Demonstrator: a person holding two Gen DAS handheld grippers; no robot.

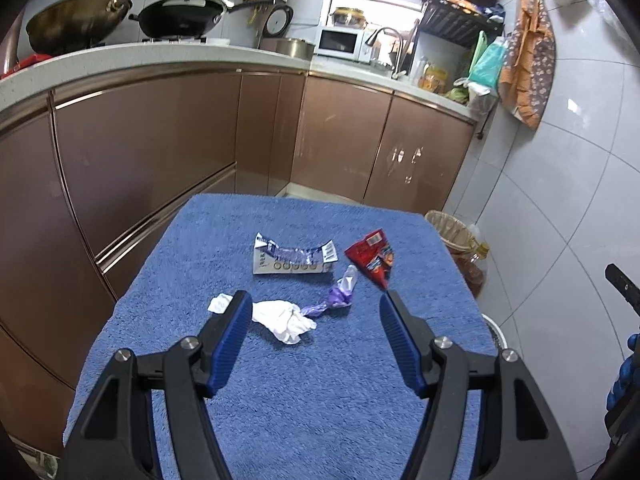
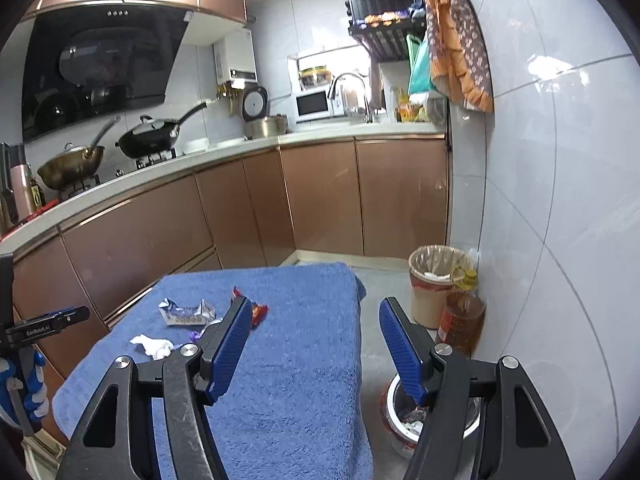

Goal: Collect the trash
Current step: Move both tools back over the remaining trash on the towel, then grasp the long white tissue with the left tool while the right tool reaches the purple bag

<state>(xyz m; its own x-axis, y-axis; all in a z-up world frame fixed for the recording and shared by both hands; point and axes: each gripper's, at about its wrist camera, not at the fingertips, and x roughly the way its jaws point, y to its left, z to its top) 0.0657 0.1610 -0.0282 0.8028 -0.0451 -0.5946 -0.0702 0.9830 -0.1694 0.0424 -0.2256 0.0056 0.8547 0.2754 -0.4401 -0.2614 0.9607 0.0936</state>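
Blue terry towel (image 1: 304, 400) covers the small table, and the litter lies across its far half: a crumpled white tissue (image 1: 285, 320), a twisted purple plastic wrapper (image 1: 334, 300), a flattened white-and-blue carton (image 1: 292, 258) and a red snack packet (image 1: 372, 258). I'd judge the pickup is only starting (nothing looks gathered from the towel). The left gripper (image 1: 314, 306) hangs spread wide and empty just short of the tissue; next it must lower and close. The right gripper (image 2: 314, 312) is likewise agape, holding nothing

Each black tool (image 1: 316, 304) has ribbed blue pads (image 1: 236, 336) and silver screws (image 1: 190, 343)
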